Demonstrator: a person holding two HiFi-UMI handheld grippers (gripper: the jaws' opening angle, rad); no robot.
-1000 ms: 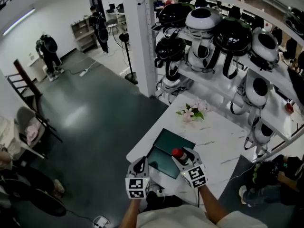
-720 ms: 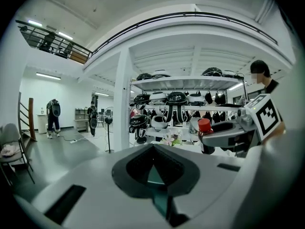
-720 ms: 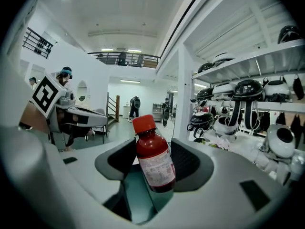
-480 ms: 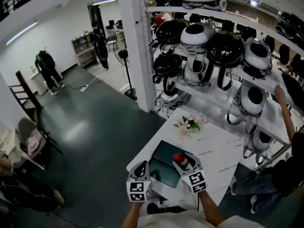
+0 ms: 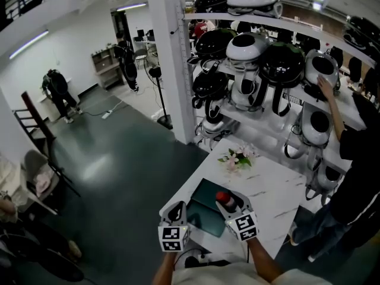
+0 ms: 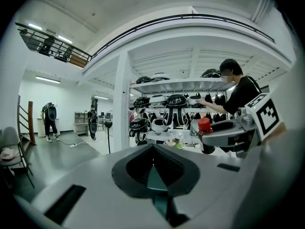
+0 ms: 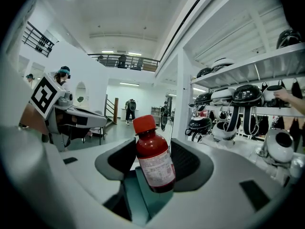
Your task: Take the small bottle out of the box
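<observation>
A small dark-red bottle [image 7: 153,161] with a red cap is clamped upright between the jaws of my right gripper [image 7: 151,171]. In the head view this bottle [image 5: 222,197] and the right gripper [image 5: 229,204] hang just over the right side of the dark green box [image 5: 205,219], whose lid lies open on the white table [image 5: 279,183]. My left gripper [image 5: 176,210] hovers at the box's left edge. Its jaws [image 6: 152,163] stand shut with nothing between them, and a strip of green box shows below. From the left gripper view the bottle [image 6: 204,128] appears at the right.
A small bunch of flowers [image 5: 237,157] lies at the table's far end. Behind it, white shelves [image 5: 261,58] carry several black and white robot heads. A person [image 5: 356,159] stands at the right, reaching to the shelf. A white pillar [image 5: 169,52] rises on the left.
The person at the right has stood up and reached to the shelf. The bottle stays in my right gripper over the box; both grippers have hardly moved.
</observation>
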